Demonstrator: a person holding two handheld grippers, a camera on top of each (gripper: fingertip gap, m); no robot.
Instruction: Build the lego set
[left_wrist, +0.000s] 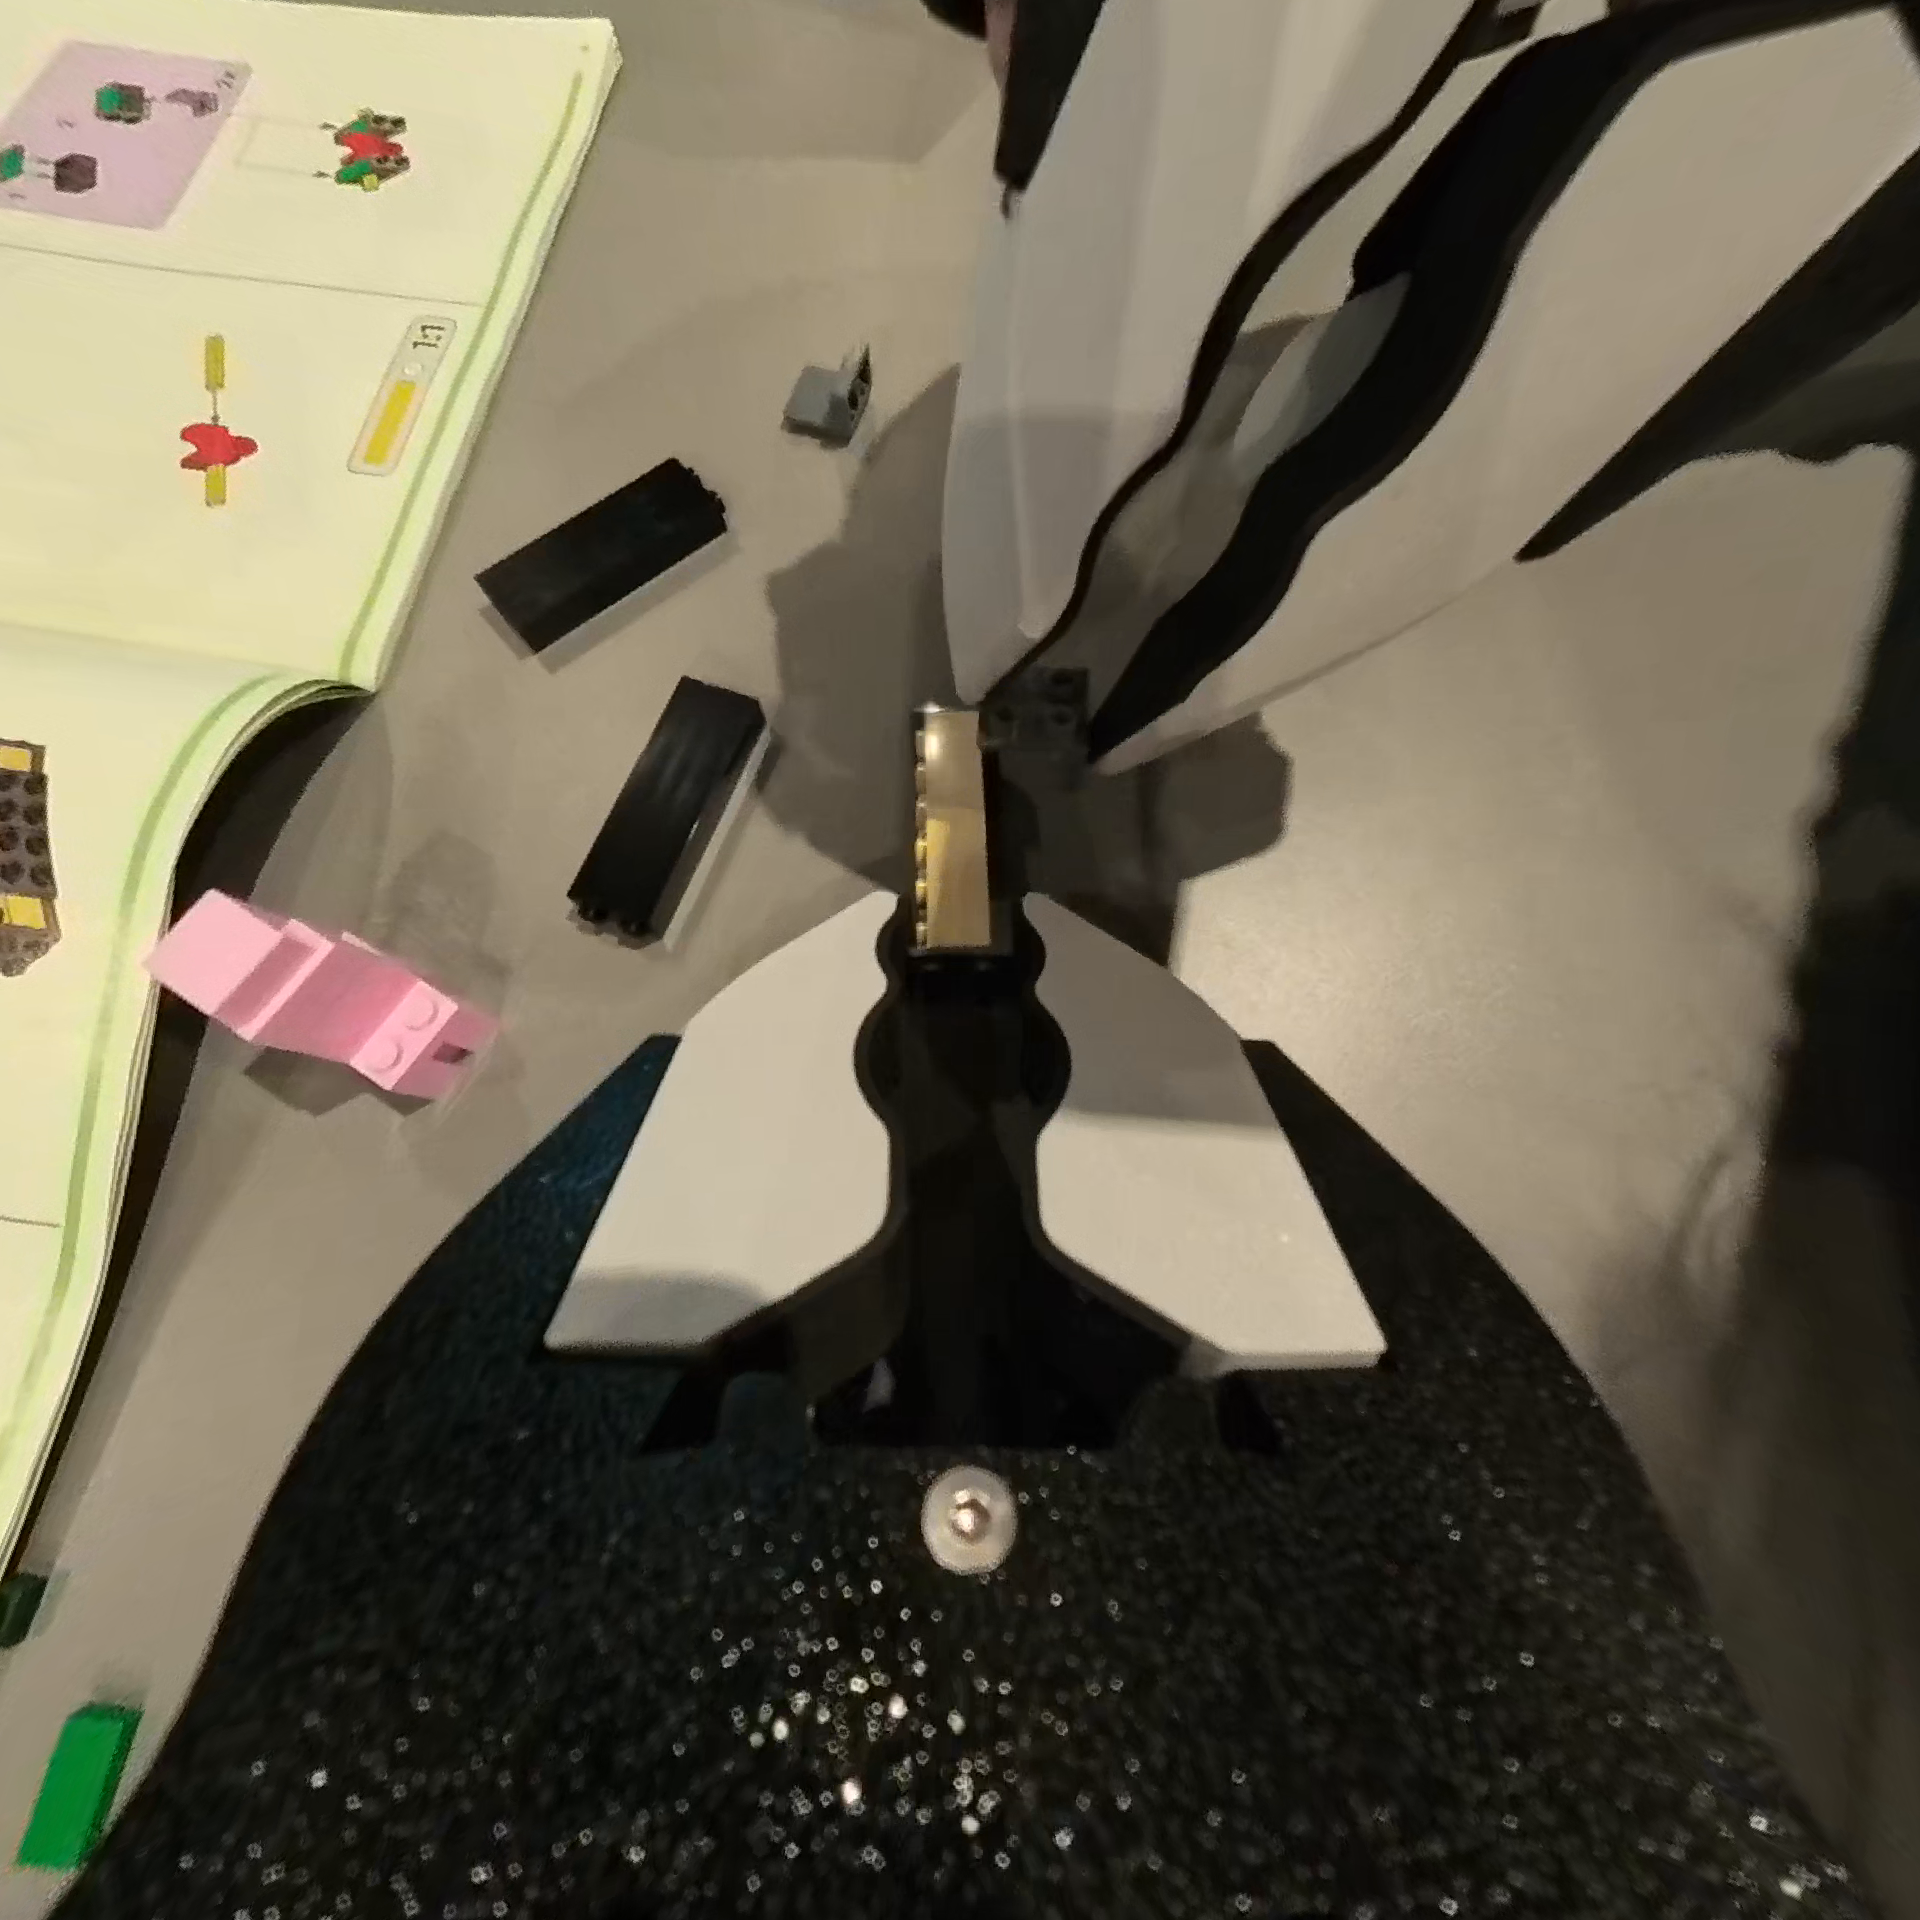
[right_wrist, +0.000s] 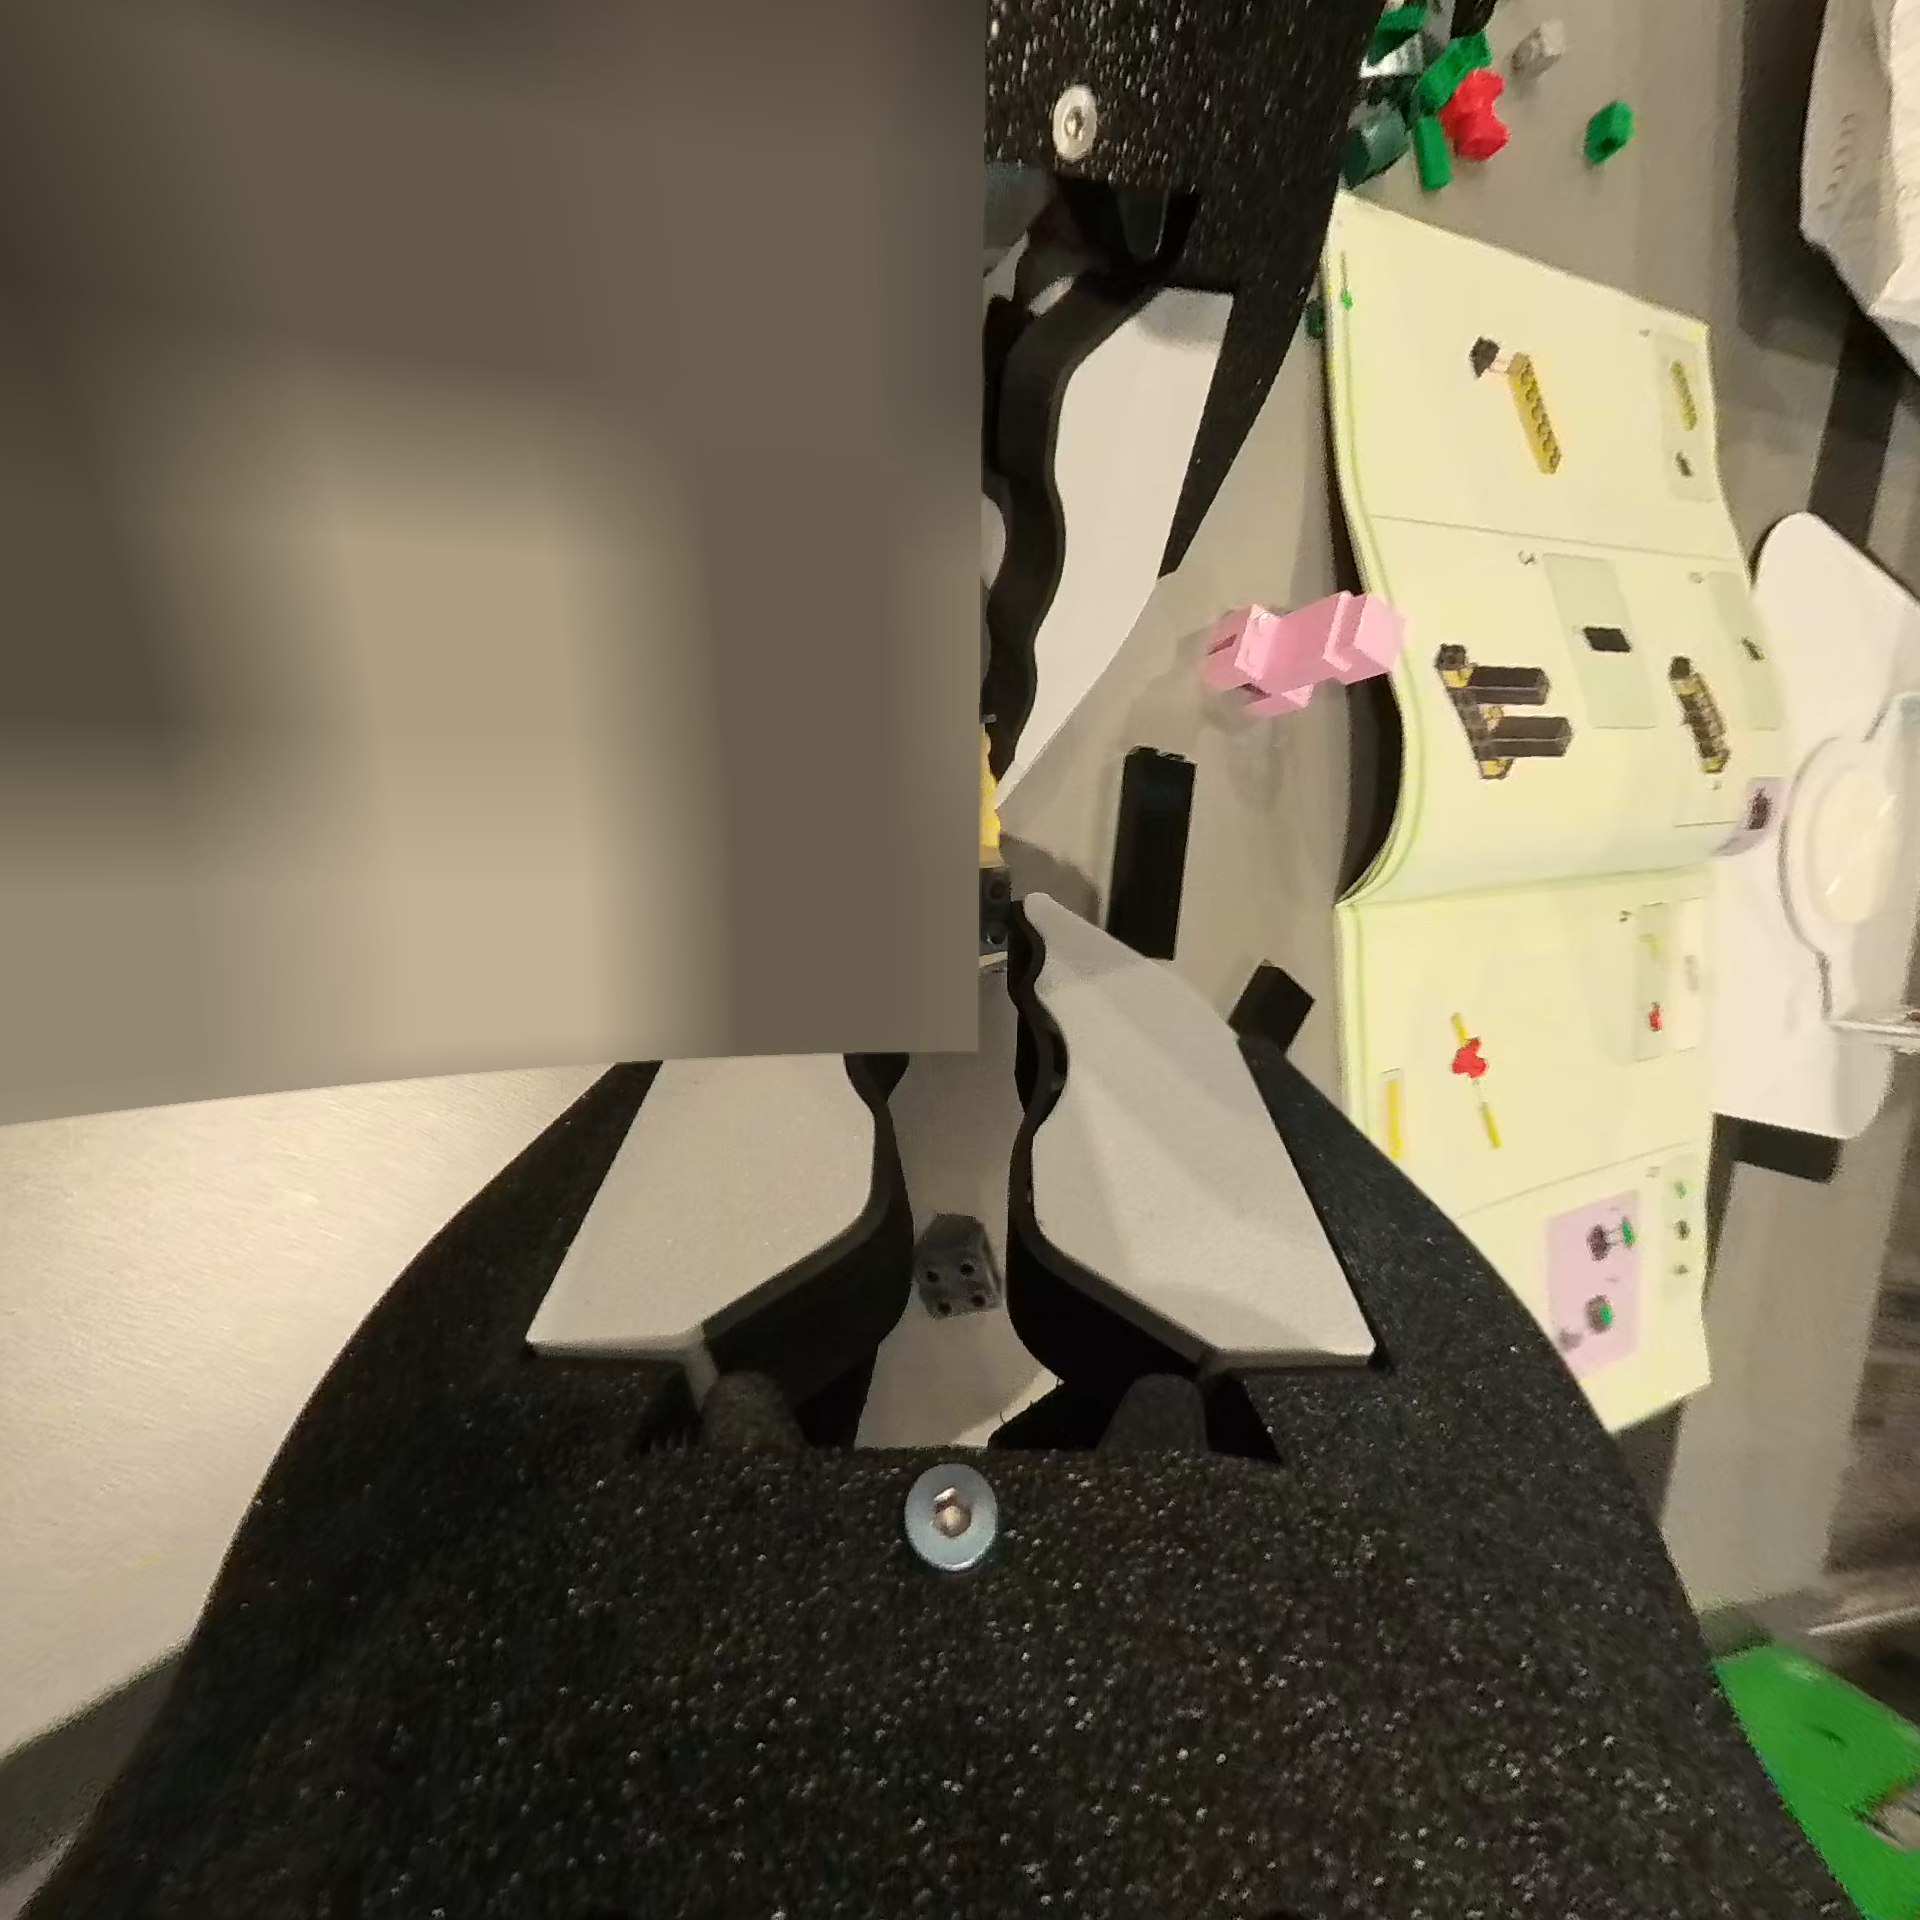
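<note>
The open instruction booklet (left_wrist: 260, 343) fills the upper left of the left wrist view, its pale green pages lying flat on the grey table (left_wrist: 1455, 987) and showing build steps in small coloured drawings; in the right wrist view it runs down the right side. At frame centre of the left wrist view the left gripper (left_wrist: 951, 935) is clamped on a long yellow studded brick (left_wrist: 948, 831), held on edge with its studs facing left and pointing away up the frame. The right gripper (left_wrist: 1049, 717) comes down from the upper right of that view, its tips pinching a small black brick (left_wrist: 1039, 712) that touches the far end of the yellow one. In its own view the right gripper's fingers (right_wrist: 1132, 1143) stand only narrowly apart, the tips partly behind a blurred patch. Left of centre lie two long black bricks (left_wrist: 603, 553), (left_wrist: 670, 800), well apart from the held piece, and a pink brick assembly (left_wrist: 322, 992) sits just beside the booklet's lower edge. A small grey bracket piece (left_wrist: 829, 400) rests above them, and a green brick (left_wrist: 78, 1771) lies at the lower left corner.
</note>
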